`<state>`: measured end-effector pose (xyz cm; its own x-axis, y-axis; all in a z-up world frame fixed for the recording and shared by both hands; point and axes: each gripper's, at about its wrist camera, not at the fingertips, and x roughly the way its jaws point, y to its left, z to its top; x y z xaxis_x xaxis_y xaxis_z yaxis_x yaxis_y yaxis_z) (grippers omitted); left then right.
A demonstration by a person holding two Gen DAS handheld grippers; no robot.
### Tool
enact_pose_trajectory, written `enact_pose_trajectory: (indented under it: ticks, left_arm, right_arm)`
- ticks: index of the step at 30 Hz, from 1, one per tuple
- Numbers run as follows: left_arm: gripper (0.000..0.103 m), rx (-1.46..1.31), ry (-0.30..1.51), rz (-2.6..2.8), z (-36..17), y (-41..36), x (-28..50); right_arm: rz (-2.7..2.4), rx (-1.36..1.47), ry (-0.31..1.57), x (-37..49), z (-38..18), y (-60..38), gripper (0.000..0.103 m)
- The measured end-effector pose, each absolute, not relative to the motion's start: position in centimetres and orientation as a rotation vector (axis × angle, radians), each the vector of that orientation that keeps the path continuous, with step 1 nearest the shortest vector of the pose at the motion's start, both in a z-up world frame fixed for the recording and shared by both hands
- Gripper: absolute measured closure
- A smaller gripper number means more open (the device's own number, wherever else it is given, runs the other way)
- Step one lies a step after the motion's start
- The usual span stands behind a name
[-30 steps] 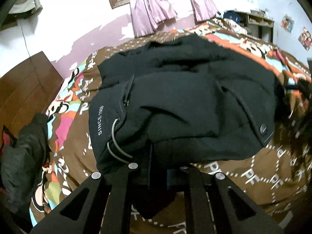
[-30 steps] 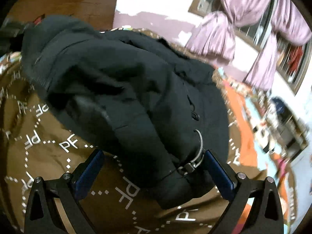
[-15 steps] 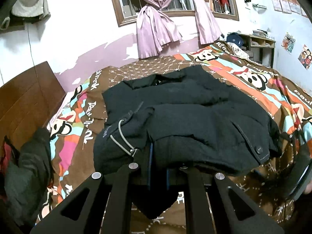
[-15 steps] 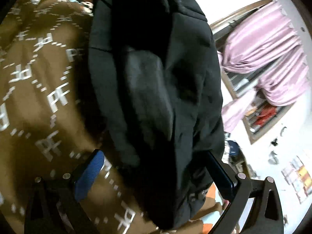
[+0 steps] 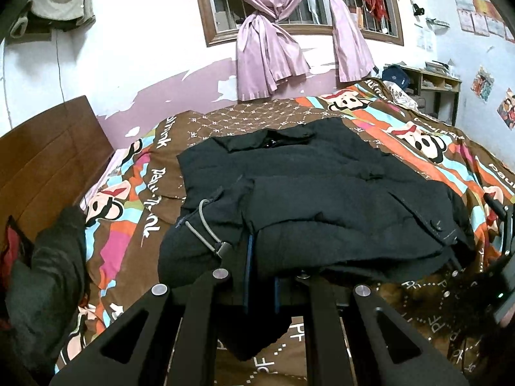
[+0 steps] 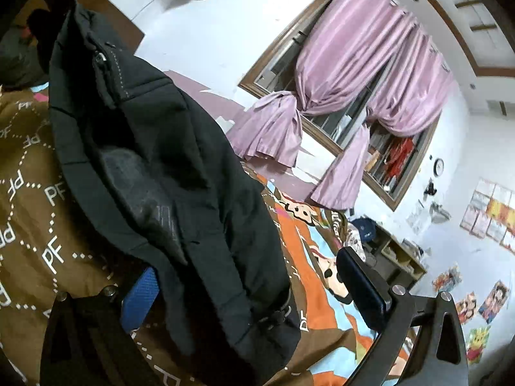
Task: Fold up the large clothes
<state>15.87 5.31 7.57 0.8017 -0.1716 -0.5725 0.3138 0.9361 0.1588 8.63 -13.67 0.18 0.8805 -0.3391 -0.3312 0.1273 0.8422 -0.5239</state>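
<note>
The bed (image 5: 418, 148) carries my black jacket (image 5: 322, 193), spread across the patterned cover with its collar toward the window and its long axis running away from me. Its near hem is lifted toward me. My left tool (image 5: 260, 276) is pinched tight on that hem at the middle. My right tool (image 6: 248, 292) stands wide apart, the jacket's side edge draped loosely between its jaws, ungripped. I judge the fold goes forward, hem toward collar.
</note>
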Motion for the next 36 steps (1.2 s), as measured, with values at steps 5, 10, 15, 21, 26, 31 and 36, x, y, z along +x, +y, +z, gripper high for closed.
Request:
enact_pose_trajectory:
  ticks: [5,10,15,21,26,31,36]
  left_arm:
    - [0.095,0.266,0.592,-0.265,7.4,5.2,15.5]
    - [0.095,0.280,0.590,-0.264,7.2,5.3,15.0]
    - [0.096,0.298,0.591,-0.273,6.6,5.3,13.7]
    - [0.097,0.287,0.575,-0.267,5.3,5.9,11.3]
    - [0.097,0.240,0.552,-0.254,5.9,6.9,9.4]
    - [0.098,0.223,0.512,-0.256,7.5,7.2,6.9]
    - [0.098,0.228,0.502,-0.265,8.9,7.2,5.4]
  right_arm:
    - [-0.211,-0.547,0.417,8.1,0.1,-13.0,0.033]
    - [-0.157,-0.591,0.440,8.1,0.2,-12.8,0.066]
    - [-0.107,-0.520,0.522,9.1,1.5,-14.5,0.084]
    - [-0.034,-0.472,0.486,7.2,4.4,-15.1,0.100]
    - [-0.024,-0.458,0.403,4.9,7.9,-15.1,0.102]
    - [-0.030,-0.468,0.367,3.2,9.9,-14.8,0.102]
    - [-0.049,-0.584,0.413,2.8,8.0,-13.7,0.096]
